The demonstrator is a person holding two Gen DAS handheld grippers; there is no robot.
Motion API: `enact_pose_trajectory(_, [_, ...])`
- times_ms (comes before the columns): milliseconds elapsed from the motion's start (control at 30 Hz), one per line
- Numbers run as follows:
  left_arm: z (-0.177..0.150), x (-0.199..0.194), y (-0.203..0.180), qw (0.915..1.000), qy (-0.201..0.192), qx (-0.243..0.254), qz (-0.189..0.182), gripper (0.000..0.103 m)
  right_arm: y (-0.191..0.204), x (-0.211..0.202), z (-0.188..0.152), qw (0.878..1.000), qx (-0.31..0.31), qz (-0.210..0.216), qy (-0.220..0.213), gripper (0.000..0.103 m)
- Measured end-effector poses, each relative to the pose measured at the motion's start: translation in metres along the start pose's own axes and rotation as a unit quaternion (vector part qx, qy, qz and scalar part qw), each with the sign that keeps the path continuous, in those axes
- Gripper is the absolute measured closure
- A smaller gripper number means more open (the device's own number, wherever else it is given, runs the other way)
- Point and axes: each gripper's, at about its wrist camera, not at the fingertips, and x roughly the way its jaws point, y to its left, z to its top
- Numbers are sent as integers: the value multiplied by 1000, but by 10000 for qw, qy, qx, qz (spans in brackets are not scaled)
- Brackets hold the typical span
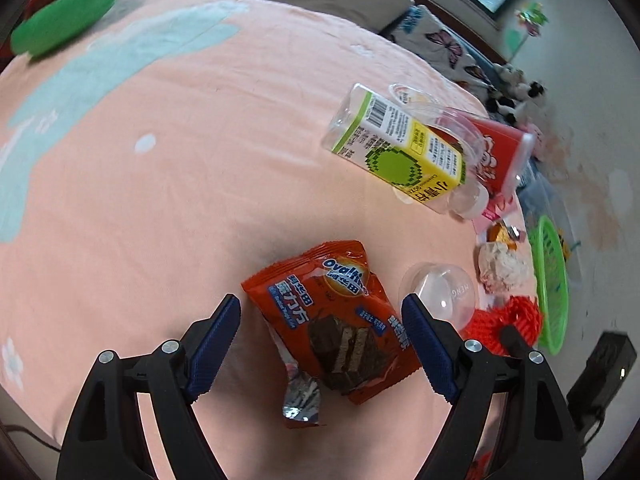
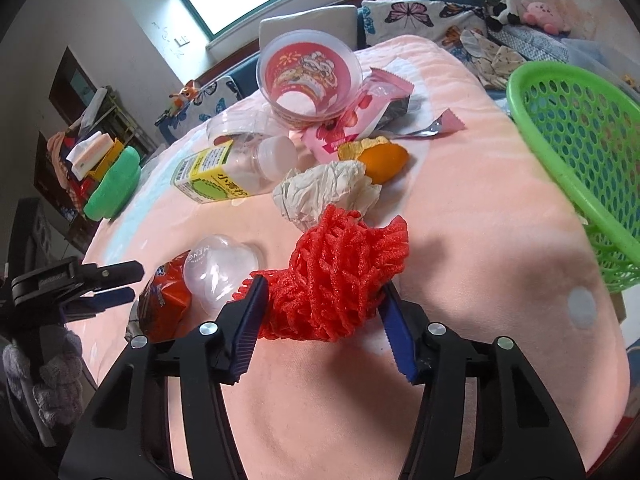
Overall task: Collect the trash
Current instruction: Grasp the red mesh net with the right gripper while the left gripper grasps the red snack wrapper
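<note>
An orange Ovaltine snack wrapper (image 1: 340, 320) lies on the pink bedspread (image 1: 160, 220) between the fingers of my left gripper (image 1: 320, 300). That gripper is open and its left pad stands clear of the wrapper. My right gripper (image 2: 324, 284) is shut on a red foam fruit net (image 2: 344, 272), with both blue pads against its sides. A green plastic basket (image 2: 580, 152) stands at the right edge of the bed. In the right wrist view the left gripper (image 2: 120, 284) shows at the left, over the wrapper (image 2: 164, 300).
More litter lies beyond: a clear plastic dome (image 2: 220, 264), a crumpled tissue (image 2: 324, 192), orange peel (image 2: 376, 160), an empty bottle with a yellow-green label (image 2: 216, 176), a red cup (image 2: 308, 76) and a pink wrapper (image 2: 360, 120). A green plush (image 1: 68, 12) sits at the far edge.
</note>
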Motion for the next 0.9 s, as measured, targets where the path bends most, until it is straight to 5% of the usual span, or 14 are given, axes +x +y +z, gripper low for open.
enact_pose_trajectory(333, [4,19,-11,9986,227,-410,252,21,1,-21,1,9994,-186,-28,-279,48])
enact_pose_trajectory(900, [1,29,-24,9962,264,-183,813,19,-13,-30,0,9994,-80,-80,-335,48])
